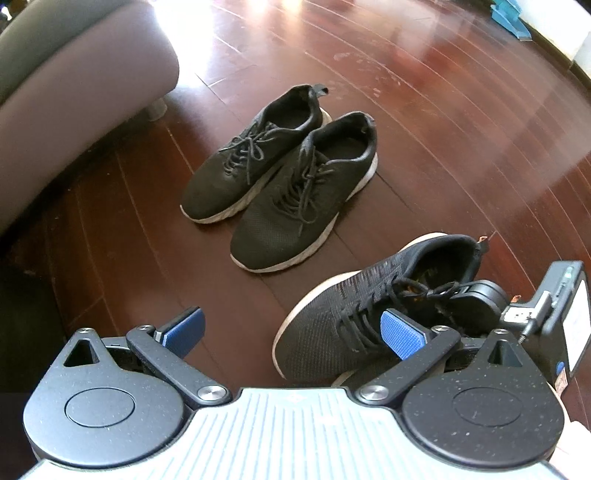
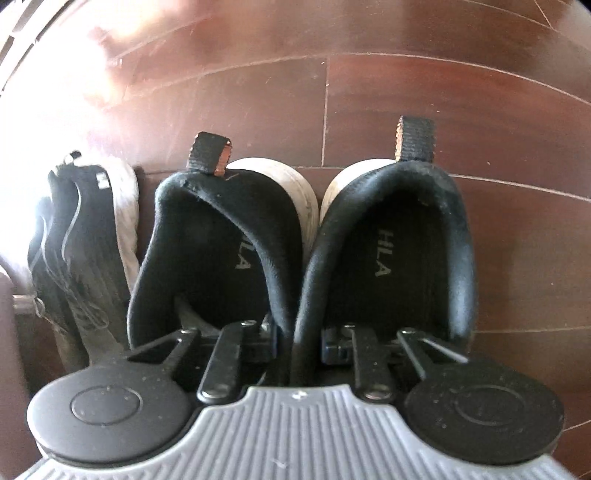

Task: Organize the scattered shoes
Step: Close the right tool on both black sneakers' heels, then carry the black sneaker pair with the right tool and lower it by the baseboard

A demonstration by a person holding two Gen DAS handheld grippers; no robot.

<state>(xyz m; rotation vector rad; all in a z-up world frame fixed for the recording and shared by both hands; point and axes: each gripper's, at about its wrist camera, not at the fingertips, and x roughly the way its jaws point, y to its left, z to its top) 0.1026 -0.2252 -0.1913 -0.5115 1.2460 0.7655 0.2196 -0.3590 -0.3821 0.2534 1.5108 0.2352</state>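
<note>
In the right wrist view two dark knit sneakers with pale soles stand side by side, heels away from me: the left one [image 2: 218,236] and the right one [image 2: 391,236]. My right gripper [image 2: 299,343] straddles their touching inner collars, one finger inside each shoe, and is shut on both collars. In the left wrist view one of these sneakers [image 1: 351,310] lies at the lower right, and the right gripper's body [image 1: 554,314] sits over its opening. My left gripper [image 1: 291,332] hangs open above bare floor with nothing between its blue pads [image 1: 402,334].
A pair of black sneakers with white soles [image 1: 280,177] stands together mid-floor; one of them [image 2: 85,251] shows left of the held pair. A grey sofa [image 1: 74,74] fills the upper left. A blue object [image 1: 511,18] lies by the far wall. The floor is dark red wood [image 1: 443,129].
</note>
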